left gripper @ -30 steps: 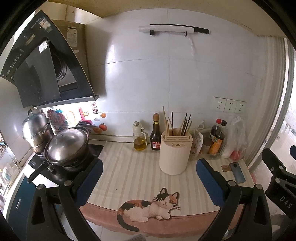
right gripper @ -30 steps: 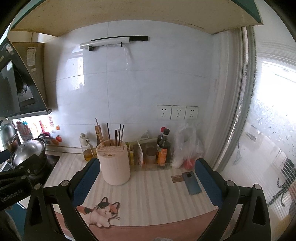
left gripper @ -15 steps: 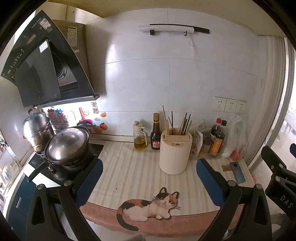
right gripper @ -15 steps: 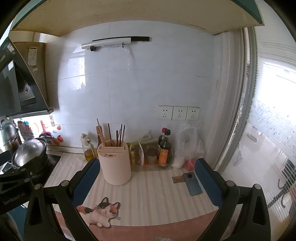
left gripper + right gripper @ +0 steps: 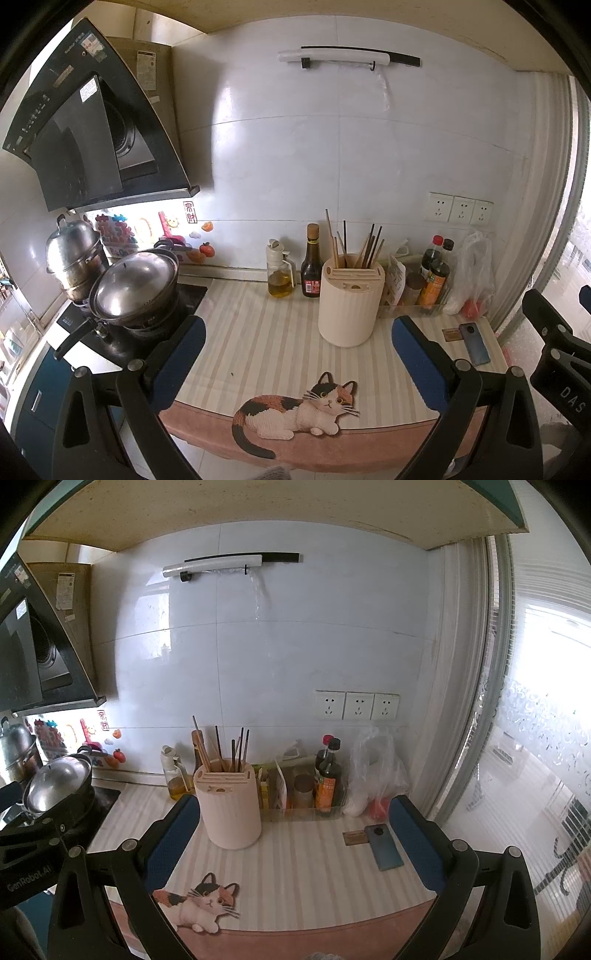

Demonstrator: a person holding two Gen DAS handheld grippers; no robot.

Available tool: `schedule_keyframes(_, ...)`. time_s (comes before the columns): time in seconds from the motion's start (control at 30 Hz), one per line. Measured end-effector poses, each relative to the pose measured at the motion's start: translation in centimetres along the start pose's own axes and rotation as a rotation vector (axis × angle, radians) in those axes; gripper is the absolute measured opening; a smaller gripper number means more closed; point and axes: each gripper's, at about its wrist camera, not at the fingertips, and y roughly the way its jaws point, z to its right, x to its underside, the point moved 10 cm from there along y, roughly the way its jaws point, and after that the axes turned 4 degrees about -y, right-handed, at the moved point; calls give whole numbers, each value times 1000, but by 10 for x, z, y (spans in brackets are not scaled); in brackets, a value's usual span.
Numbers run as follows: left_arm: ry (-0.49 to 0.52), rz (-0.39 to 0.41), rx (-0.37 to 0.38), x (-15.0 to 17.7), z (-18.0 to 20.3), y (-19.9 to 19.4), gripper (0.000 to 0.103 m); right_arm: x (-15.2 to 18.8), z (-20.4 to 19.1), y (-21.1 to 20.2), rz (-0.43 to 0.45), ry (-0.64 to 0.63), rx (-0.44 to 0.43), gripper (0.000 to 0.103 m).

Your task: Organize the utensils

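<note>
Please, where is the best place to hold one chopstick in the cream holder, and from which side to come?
Probably the bare upper end of a chopstick, approached from above. The chopsticks stand nearly upright in the cream utensil holder, lower parts hidden inside. The tallest, leftmost one stands clearest of the rest.

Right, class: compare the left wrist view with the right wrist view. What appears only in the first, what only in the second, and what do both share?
Only the left wrist view shows the tall stacked steel steamer pot whole and the dark brown sauce bottle with the red label clear of the holder.

Only the right wrist view shows the bright frosted window.

Both show the cream cylindrical utensil holder with chopsticks, the blue phone, the calico cat decoration, and open, empty jaws.
</note>
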Motion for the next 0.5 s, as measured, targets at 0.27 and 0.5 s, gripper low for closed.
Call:
schedule_keyframes(0.27, 0, -1, -3, 1, 0, 0, 103, 0, -1, 0, 0, 1, 0, 103)
schedule_keyframes(0.5, -1, -1, -3, 1, 0, 0, 103, -1, -2, 2, 0, 0, -5, 103)
